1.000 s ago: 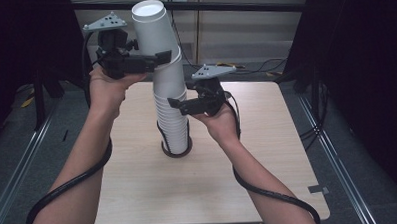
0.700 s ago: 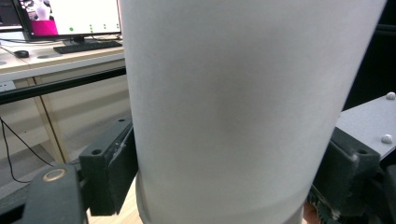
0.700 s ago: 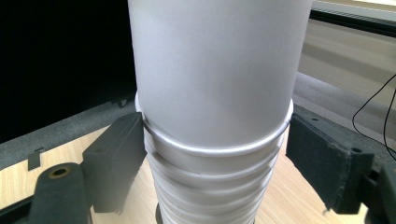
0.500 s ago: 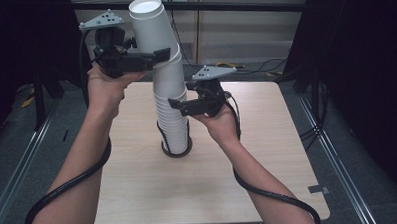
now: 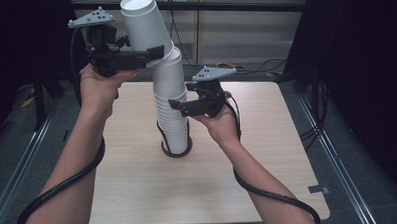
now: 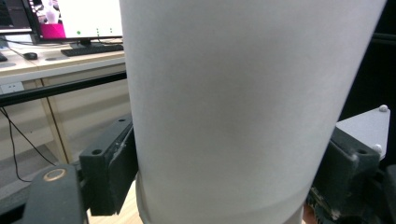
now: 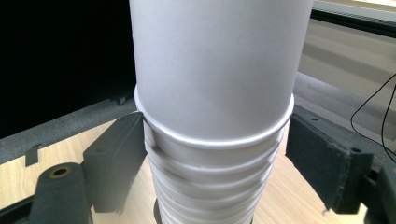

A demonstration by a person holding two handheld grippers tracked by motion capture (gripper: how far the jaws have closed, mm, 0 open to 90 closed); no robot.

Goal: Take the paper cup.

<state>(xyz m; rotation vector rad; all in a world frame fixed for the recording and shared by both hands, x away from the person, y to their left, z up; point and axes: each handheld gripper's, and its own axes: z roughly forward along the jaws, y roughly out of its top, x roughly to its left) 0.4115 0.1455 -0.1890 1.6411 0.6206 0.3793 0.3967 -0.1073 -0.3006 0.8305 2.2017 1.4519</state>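
Paper cups [image 5: 171,118], white and nested upside down, form a tall stack on a dark ring [image 5: 177,149] at the middle of a wooden table [image 5: 139,194]. Left gripper [image 5: 157,52] pinches the top cup [image 5: 143,24] near its rim and tilts it off the stack, almost free. Right gripper [image 5: 172,104] braces the stack lower down, its jaws pressed to the rims on both sides. Separation looks nearly done; lifting the cup clear and setting it down remain.

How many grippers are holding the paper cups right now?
2. The left gripper clamps the tilted top cup, and the right gripper holds the cup stack partway up, above the table.
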